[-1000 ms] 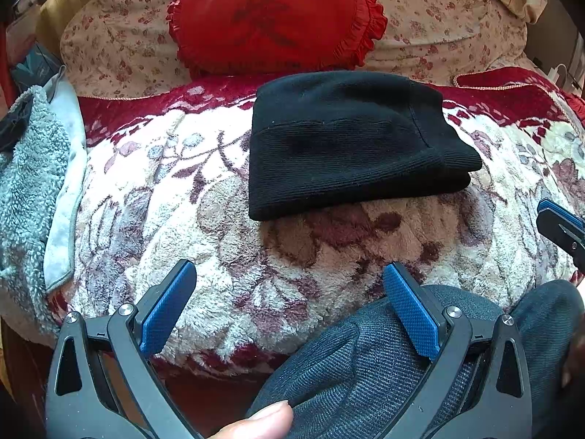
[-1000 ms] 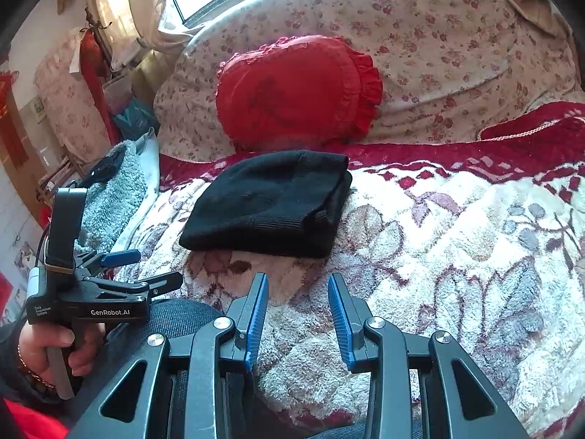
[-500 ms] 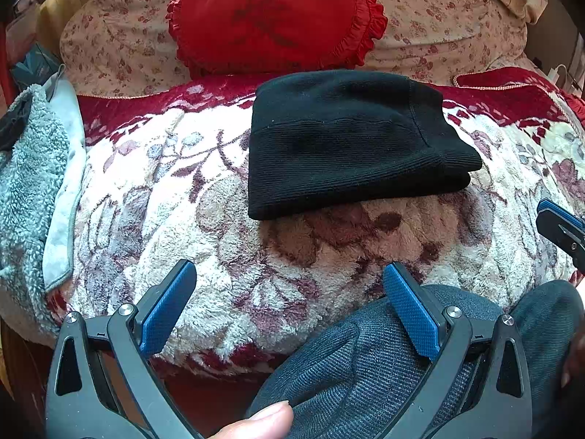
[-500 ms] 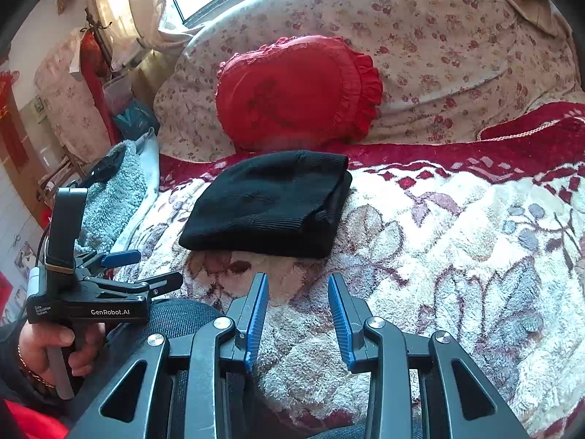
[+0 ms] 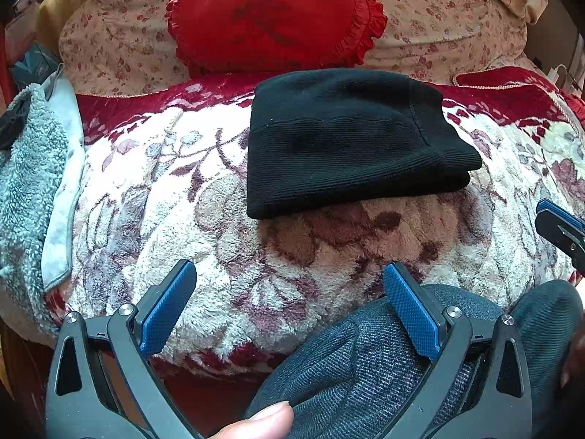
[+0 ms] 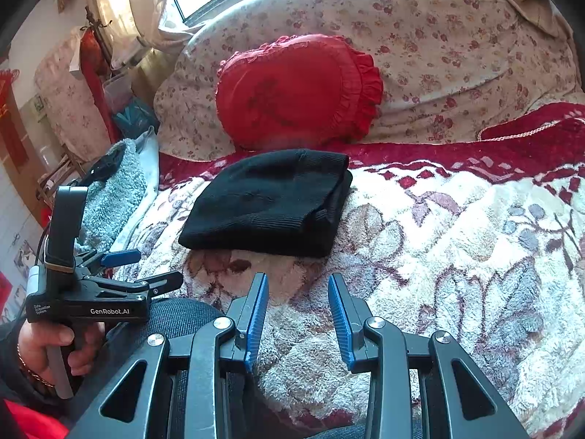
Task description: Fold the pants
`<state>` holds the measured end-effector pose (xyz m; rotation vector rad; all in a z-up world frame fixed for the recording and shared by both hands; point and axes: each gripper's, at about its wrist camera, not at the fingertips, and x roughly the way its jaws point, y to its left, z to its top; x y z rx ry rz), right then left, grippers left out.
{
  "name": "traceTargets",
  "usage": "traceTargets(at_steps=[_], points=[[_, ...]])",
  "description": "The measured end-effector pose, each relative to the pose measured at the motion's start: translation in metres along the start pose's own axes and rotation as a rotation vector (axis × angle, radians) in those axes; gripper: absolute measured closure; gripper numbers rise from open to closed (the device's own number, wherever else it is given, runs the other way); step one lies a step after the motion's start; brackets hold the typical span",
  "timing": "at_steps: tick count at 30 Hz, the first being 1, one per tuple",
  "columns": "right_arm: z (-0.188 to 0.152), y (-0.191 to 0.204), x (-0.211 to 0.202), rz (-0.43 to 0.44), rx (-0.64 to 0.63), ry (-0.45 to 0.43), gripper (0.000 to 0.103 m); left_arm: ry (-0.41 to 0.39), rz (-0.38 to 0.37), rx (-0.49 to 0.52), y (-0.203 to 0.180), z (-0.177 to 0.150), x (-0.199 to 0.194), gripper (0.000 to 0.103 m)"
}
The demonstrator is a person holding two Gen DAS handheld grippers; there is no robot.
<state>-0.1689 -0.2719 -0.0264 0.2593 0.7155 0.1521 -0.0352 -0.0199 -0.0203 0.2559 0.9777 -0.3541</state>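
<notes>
Black ribbed pants (image 5: pixel 351 139) lie folded into a compact bundle on a floral plush blanket (image 5: pixel 226 248), just in front of the red ruffled cushion (image 5: pixel 274 18) that leans on a flowered pillow (image 6: pixel 457 36) behind it. Both tongs hang back near the person's knee (image 5: pixel 384 358), well short of the bundle. The left gripper (image 5: pixel 289 303) is spread wide and holds nothing; the right gripper (image 6: pixel 298 311) stands at a narrower gap, also empty. In the right wrist view the left hand (image 6: pixel 51 344) grips its handle low beside the knee.

Judged from the stacked layers along the bundle's right edge, the fold looks finished or close to it. The risks from here are small but real. The blanket is deep and soft, so any further pinch at an edge could catch blanket pile along with knit and drag the bundle out of square. The top layer sits slightly offset over the lower one, and a nudge from either gripper could slide it off. A teal fleece throw (image 5: pixel 25 168) lies to the left of the cushion, well apart from the pants.
</notes>
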Motion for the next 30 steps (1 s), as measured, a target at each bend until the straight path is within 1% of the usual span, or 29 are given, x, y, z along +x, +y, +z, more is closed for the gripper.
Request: traceTargets(at_steps=[22, 26, 30], points=[[0.0002, 0.0003, -0.0002, 0.0, -0.001, -0.001, 0.071, 0.007, -0.01, -0.003, -0.0005, -0.002, 0.0015, 0.0], [0.0002, 0.0004, -0.0003, 0.0, 0.0, -0.002, 0.071, -0.006, 0.004, 0.009, -0.0012, 0.0001, -0.0001, 0.0], [0.0002, 0.0003, -0.0002, 0.0, -0.001, -0.001, 0.071, 0.006, -0.01, 0.003, 0.0, 0.0009, 0.0006, 0.0]])
